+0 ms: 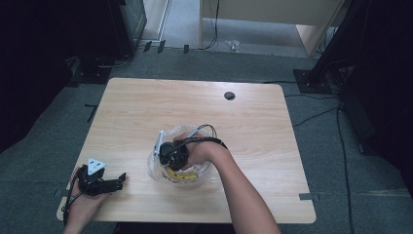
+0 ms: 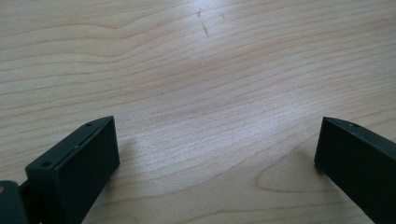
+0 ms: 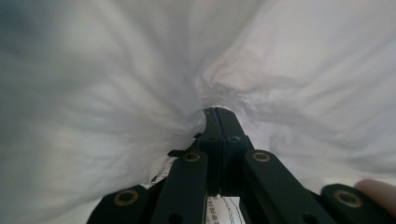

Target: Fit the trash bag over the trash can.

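both fingers differ: right gripper (image 3: 218, 116) pinched shut on plastic bag (image 1: 204, 168); left gripper (image 2: 217, 149) spread wide, empty.

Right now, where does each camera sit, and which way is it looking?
High view: above the near edge, facing forward and down on the table; both forearms, left gripper and right gripper over the plastic bag with a banana.
Left gripper view: on the left gripper, facing bare tabletop; fingers wide apart.
Right gripper view: on the right gripper, facing white plastic; fingers together.
Shared: bag, tabletop.
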Tool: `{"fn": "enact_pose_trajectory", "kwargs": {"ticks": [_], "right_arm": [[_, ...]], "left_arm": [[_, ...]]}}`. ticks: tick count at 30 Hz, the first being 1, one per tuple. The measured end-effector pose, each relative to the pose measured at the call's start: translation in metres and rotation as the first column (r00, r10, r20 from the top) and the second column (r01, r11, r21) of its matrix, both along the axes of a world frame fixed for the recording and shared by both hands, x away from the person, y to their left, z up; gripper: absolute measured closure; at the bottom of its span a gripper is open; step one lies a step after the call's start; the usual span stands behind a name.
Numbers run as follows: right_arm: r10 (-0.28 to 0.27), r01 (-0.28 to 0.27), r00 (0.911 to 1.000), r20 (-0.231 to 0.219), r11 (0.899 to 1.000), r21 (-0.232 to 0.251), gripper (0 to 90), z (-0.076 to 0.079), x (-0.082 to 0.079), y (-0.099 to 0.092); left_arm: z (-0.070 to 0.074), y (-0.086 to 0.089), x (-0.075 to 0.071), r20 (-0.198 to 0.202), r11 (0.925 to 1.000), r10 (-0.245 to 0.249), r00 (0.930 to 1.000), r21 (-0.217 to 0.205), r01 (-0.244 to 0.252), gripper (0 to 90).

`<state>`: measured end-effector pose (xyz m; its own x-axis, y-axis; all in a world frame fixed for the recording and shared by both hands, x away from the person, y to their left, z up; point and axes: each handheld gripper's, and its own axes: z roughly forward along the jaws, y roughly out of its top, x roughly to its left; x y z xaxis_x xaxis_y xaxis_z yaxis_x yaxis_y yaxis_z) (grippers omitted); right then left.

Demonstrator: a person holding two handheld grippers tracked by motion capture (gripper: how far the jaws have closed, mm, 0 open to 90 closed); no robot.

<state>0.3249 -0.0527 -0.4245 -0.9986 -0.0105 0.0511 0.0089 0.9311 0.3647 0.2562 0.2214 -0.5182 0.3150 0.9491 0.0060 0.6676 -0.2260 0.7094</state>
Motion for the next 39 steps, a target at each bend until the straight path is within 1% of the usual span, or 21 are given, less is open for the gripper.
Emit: {"fn": "enact_pose_trajectory", "kwargs": {"ticks": [3,5,6,9,12,15,17,18,21,23,25,26,28,31,34,36,39], "right_arm": [[-0.022,0.021,0.9997,0.01,0.999,0.05,90.0,0.007,0.001,-0.004],[-0.023,0.021,0.9994,0.026,0.997,0.081,90.0,0.012,0.0,-0.007],[-0.029,0.026,0.9991,0.031,0.995,0.092,90.0,0.015,-0.001,-0.008],[-0.025,0.017,0.9979,0.059,0.992,0.123,90.0,0.023,-0.003,-0.011],[-0.015,0.005,0.9974,0.071,0.989,0.151,90.0,0.031,-0.005,-0.014],[-0.015,0.001,0.9971,0.074,0.981,0.192,90.0,0.04,-0.006,-0.018],[-0.016,-0.003,0.9962,0.086,0.978,0.208,90.0,0.046,-0.007,-0.02],[-0.02,0.002,0.9962,0.085,0.978,0.21,90.0,0.047,-0.008,-0.02],[-0.014,-0.006,0.995,0.099,0.978,0.207,90.0,0.05,-0.01,-0.02],[-0.022,0.001,0.9945,0.103,0.98,0.197,90.0,0.049,-0.011,-0.018],[-0.018,0.0,0.9937,0.11,0.987,0.161,90.0,0.043,-0.011,-0.014],[-0.014,-0.001,0.9936,0.112,0.991,0.135,90.0,0.039,-0.011,-0.012],[-0.007,-0.003,0.9944,0.105,0.996,0.094,90.0,0.03,-0.01,-0.007],[-0.002,-0.002,0.9963,0.086,0.999,0.052,90.0,0.015,-0.006,-0.001],[0.009,-0.011,0.9963,0.086,1.0,0.016,90.0,0.006,-0.004,0.003],[0.016,-0.017,0.9961,0.087,1.0,0.007,90.0,0.005,-0.004,0.005],[0.015,-0.016,0.9959,0.089,1.0,0.007,90.0,0.01,-0.003,0.005]], "left_arm": [[0.0,0.0,0.0,0.001,1.0,0.001,1.0,-0.001,-0.001,0.0],[0.0,0.0,0.0,0.0,1.0,0.001,1.0,-0.001,-0.001,0.0],[0.0,0.0,0.0,0.0,1.0,0.001,1.0,-0.001,-0.001,0.0],[0.0,0.0,0.0,-0.001,1.0,0.0,1.0,0.0,0.0,0.0],[0.0,0.0,0.0,-0.001,1.0,0.0,1.0,0.0,0.0,0.0],[0.0,0.0,0.0,-0.001,1.0,0.0,1.0,0.0,0.0,0.0],[0.0,0.0,0.0,-0.001,1.0,-0.001,1.0,0.0,0.001,0.0],[0.0,0.0,0.0,-0.001,1.0,0.0,1.0,0.0,0.0,0.0],[0.0,0.0,0.0,-0.001,1.0,-0.001,1.0,0.001,0.001,0.0],[0.0,0.0,0.0,-0.001,1.0,0.0,1.0,0.0,0.0,0.0],[0.0,0.0,0.0,-0.001,1.0,0.0,1.0,0.0,0.0,0.0],[0.0,0.0,0.0,-0.001,1.0,0.0,1.0,0.0,0.0,0.0],[0.0,0.0,0.0,-0.001,1.0,0.0,1.0,0.0,0.0,0.0],[0.0,0.0,0.0,0.0,1.0,0.0,1.0,-0.001,0.0,0.0],[0.0,0.0,0.0,0.001,1.0,0.0,1.0,-0.001,0.0,0.0],[0.0,0.0,0.0,0.001,1.0,0.001,1.0,0.0,-0.001,0.0],[0.0,0.0,0.0,-0.001,1.0,-0.001,1.0,0.002,0.001,0.0]]}}
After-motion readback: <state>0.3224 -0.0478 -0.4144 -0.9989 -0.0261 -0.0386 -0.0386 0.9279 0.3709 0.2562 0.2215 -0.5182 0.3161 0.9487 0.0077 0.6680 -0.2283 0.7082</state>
